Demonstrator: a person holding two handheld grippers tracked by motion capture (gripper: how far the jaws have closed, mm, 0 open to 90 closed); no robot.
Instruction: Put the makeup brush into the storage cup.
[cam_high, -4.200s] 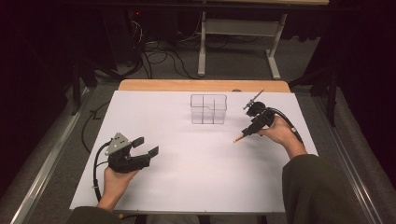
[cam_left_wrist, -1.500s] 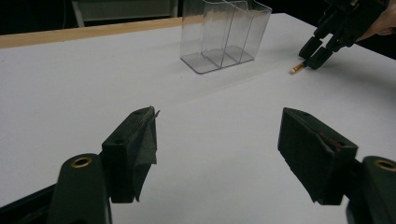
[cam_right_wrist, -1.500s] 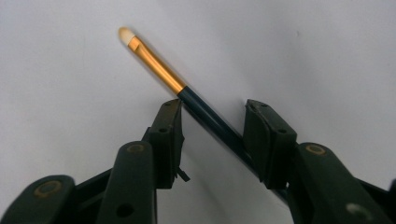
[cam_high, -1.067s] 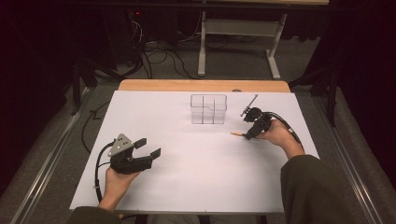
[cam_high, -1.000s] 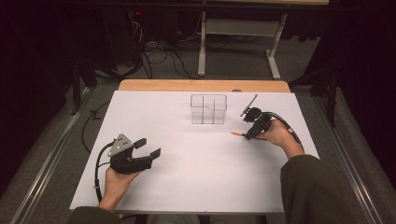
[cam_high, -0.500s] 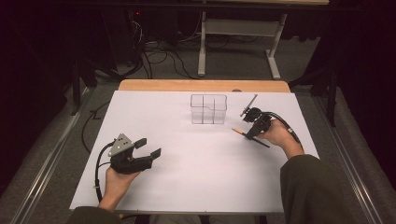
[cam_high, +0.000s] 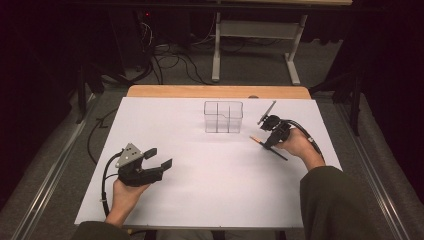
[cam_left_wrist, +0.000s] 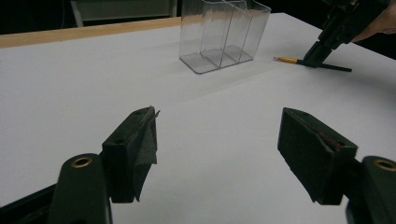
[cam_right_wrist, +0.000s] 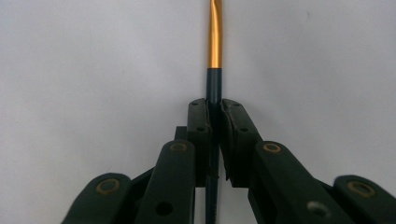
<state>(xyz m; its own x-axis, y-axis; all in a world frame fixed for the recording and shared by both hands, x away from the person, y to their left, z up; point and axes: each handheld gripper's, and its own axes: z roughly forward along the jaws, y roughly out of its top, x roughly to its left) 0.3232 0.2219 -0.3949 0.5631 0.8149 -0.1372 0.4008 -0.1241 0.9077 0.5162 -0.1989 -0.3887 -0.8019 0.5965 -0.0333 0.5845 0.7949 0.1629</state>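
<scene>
left tongs (cam_high: 161, 157): jaws stand wide apart with nothing between them; they hover low over the white surface (cam_high: 200, 190), well to the left of the clear organizer (cam_high: 223, 117) and nearer the person than it.
left hand pose: forearm comes in from the near edge, the tongs point level toward the organizer, grey plate on top.
clear organizer: upright, compartments empty as far as I can tell, near the far edge of the surface; likely light and easy to tip.
pen (cam_right_wrist: 214, 84): a slim stick with a dark shaft and a gold end, lying flat just right of the organizer, gold end toward it.
pen handling: probably light, stiff and smooth, so it can roll or swivel in a grip; holding it on the dark shaft near the middle should keep it balanced.
right tongs (cam_right_wrist: 214, 109): have just been closing and are now clamped on the pen's dark shaft.
right hand pose: wrist bent, tongs angled down onto the surface, right of the organizer.
</scene>
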